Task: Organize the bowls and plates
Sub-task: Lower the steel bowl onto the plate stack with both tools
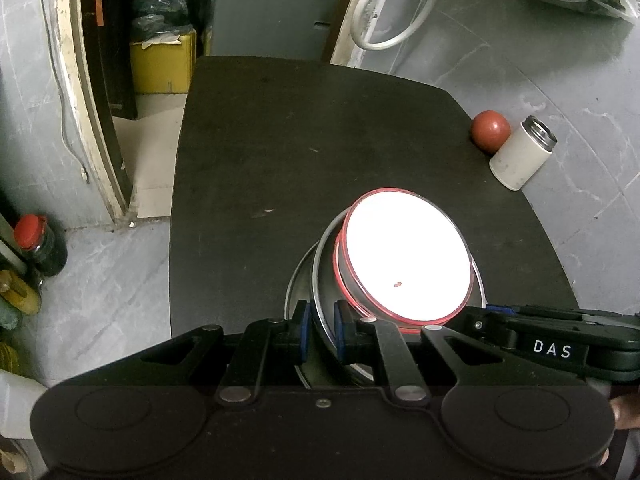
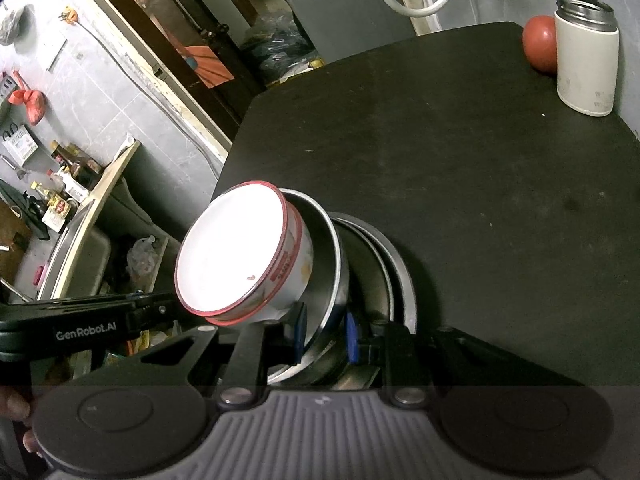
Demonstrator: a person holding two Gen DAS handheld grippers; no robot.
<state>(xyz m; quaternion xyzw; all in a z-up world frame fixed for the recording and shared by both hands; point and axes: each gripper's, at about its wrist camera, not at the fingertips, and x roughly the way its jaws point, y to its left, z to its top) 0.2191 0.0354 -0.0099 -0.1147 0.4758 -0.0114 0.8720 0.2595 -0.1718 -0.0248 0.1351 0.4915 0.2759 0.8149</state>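
Observation:
A white bowl with a red rim sits tilted inside a steel bowl. Both rest on stacked steel plates on the black table. My left gripper is shut on the steel bowl's near rim, blue pads on either side. Its arm enters the right wrist view from the left. My right gripper is shut on the same bowl's rim, and shows in the left wrist view at the right.
A red ball and a white open flask stand at the table's far right corner. Beyond the left edge are a sink, bottles and a yellow box on the floor.

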